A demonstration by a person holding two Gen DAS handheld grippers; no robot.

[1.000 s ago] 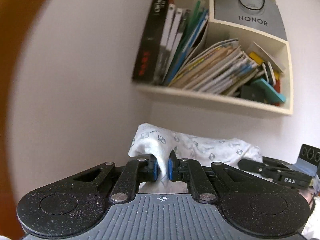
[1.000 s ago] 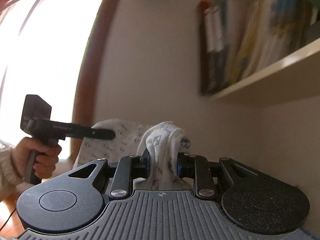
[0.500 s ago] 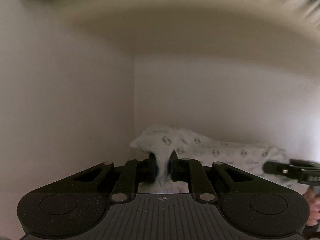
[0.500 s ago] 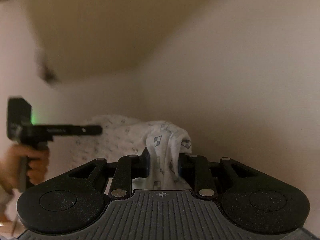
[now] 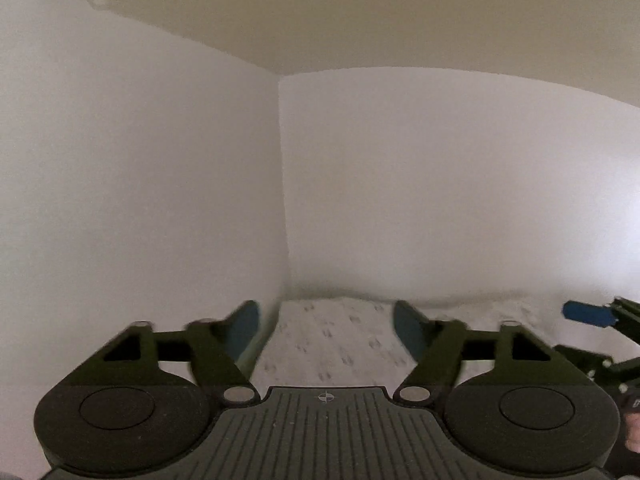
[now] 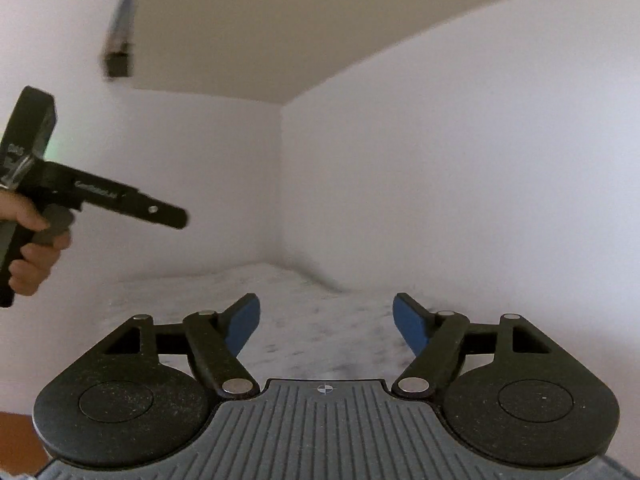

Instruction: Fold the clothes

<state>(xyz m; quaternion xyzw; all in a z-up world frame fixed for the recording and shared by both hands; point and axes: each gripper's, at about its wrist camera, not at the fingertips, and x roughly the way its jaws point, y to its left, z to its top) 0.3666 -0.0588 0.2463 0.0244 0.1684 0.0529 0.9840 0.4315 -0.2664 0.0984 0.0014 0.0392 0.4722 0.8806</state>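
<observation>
My left gripper (image 5: 326, 326) has just been opening; its blue pads (image 5: 245, 330) stand wide, nothing between them. The white patterned garment (image 5: 340, 340) lies flat below, against the wall corner. My right gripper (image 6: 326, 324) has likewise just spread wide, empty, over the same cloth.

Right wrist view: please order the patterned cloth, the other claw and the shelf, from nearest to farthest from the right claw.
1. Patterned cloth: directly below and ahead of the right claw.
2. Left claw: to the left, higher.
3. Shelf: overhead, against the wall.
</observation>
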